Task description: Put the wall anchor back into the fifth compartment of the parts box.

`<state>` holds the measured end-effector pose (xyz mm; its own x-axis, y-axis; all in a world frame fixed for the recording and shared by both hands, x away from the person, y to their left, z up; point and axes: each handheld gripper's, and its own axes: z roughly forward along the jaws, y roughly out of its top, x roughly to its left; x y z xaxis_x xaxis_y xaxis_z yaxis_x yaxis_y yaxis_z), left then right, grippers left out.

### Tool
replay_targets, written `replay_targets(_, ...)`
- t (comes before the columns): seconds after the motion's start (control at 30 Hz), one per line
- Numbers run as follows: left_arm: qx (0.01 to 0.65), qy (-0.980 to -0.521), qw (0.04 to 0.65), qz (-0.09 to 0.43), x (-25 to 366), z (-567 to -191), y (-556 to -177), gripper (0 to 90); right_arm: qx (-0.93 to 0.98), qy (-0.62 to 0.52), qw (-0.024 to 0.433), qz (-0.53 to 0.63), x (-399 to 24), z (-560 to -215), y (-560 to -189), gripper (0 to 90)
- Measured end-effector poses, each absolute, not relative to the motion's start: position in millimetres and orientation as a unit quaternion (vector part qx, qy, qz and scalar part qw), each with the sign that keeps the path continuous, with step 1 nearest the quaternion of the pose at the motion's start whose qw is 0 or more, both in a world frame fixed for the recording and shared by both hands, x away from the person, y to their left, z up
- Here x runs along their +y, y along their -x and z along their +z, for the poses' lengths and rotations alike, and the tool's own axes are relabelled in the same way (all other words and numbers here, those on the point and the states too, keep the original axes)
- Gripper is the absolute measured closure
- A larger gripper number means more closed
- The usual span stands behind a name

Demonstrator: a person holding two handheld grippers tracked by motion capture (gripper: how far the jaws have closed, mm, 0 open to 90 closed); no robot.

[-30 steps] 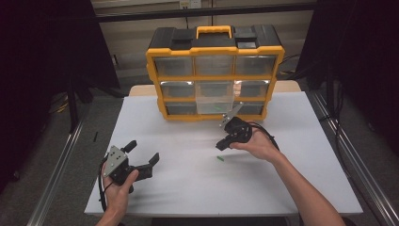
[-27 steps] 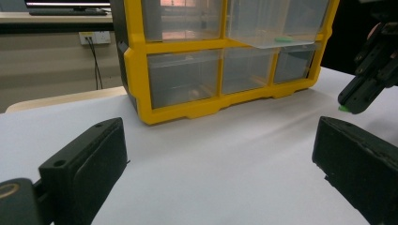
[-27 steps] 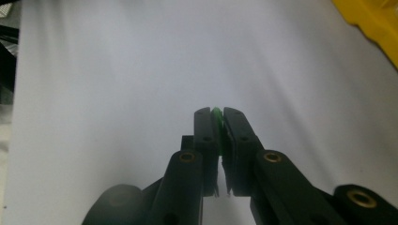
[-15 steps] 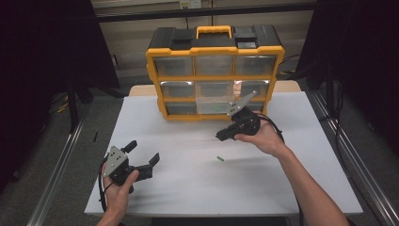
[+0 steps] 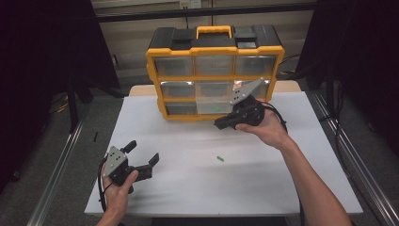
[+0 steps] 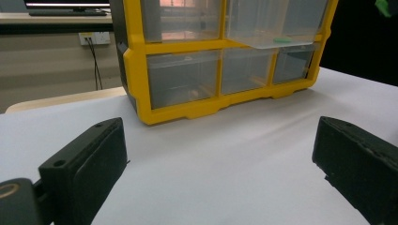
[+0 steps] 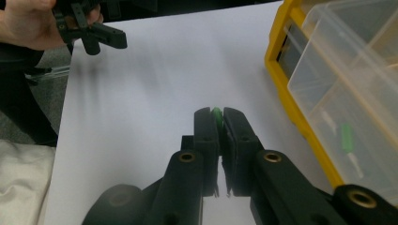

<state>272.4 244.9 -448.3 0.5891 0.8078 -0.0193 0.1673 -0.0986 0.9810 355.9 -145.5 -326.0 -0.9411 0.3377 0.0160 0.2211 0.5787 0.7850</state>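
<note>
Surface: white table [image 5: 188,188], yellow drawer organizer [image 5: 155,70] at its far edge.
Right gripper [image 7: 217,117]: pinched on small green piece [image 7: 216,112], beside open clear drawer [image 7: 347,79], likely for dropping in.
Left gripper [image 5: 143,162]: spread wide, empty, parked aside.
Spare: another green piece [image 5: 219,158] below right gripper.

Both forearms are left bare. Black grippers [image 5: 141,162] [image 5: 221,124] are topped by grey three-cornered plates; brass-ringed screw holes, apparently, are seen behind the jaws.
</note>
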Motion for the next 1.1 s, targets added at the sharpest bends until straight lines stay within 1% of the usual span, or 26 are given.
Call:
replay_targets(0.73, 0.359, -0.682, 0.573, 0.279, 245, -448, -272, 3.4, 0.876, -0.147, 0.108, 0.446, -143, -273, -366, 84.6)
replay_targets(1.1, 0.358, -0.683, 0.573, 0.279, 245, -448, -272, 3.4, 0.876, -0.16, 0.123, 0.439, -145, -258, -375, 84.6)
